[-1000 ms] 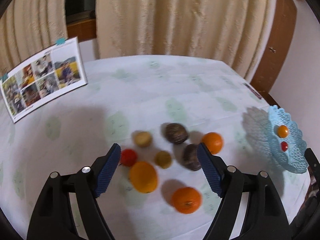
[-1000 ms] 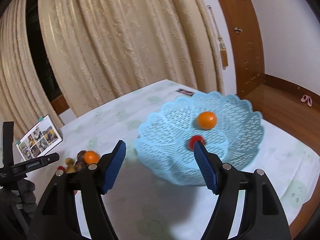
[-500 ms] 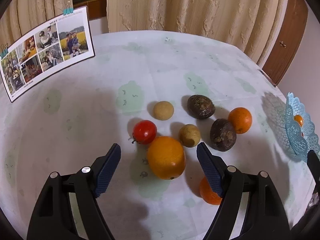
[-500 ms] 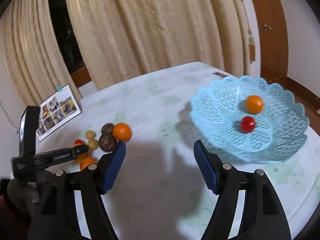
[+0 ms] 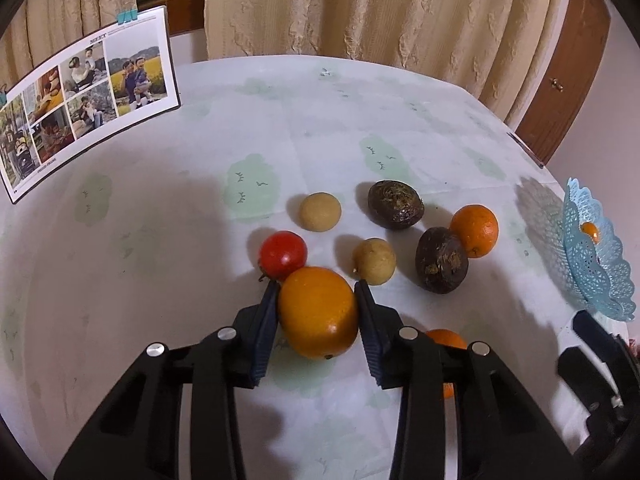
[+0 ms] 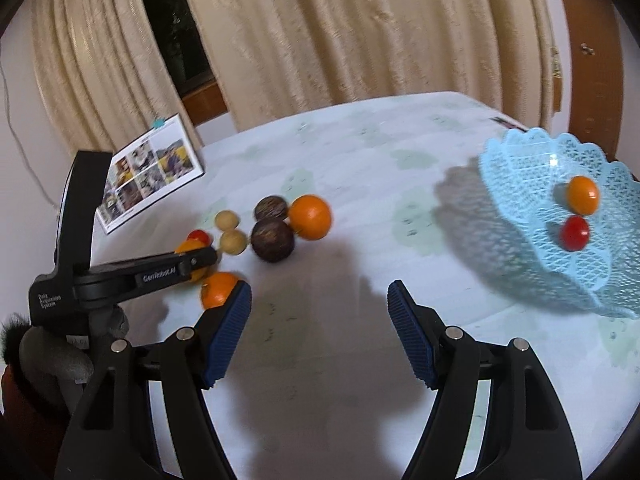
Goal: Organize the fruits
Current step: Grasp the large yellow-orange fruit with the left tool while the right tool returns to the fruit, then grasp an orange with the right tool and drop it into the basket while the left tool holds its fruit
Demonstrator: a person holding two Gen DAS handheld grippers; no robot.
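Note:
My left gripper point(image 5: 316, 288) is shut on a large orange point(image 5: 318, 312) resting on the table. Around it lie a red tomato point(image 5: 283, 255), two tan round fruits point(image 5: 320, 212) point(image 5: 375, 261), two dark brown fruits point(image 5: 395, 205) point(image 5: 441, 265), an orange point(image 5: 474, 230) and another orange point(image 5: 446, 340) partly hidden behind my right finger. My right gripper point(image 6: 319, 300) is open and empty above the table, between the fruit pile point(image 6: 272, 236) and the blue lattice basket point(image 6: 536, 216). The basket holds a small orange point(image 6: 583, 195) and a red tomato point(image 6: 574, 233).
A photo calendar point(image 5: 84, 92) stands at the table's back left. Beige curtains point(image 5: 360, 8) hang behind the table and a wooden door point(image 5: 568, 64) is at the right. The basket point(image 5: 596, 248) sits near the table's right edge. A small dark item point(image 6: 506, 122) lies at the far edge.
My left gripper has moved down and forward and closed on the large orange. My right gripper has swung left, away from the basket and toward the fruit pile.

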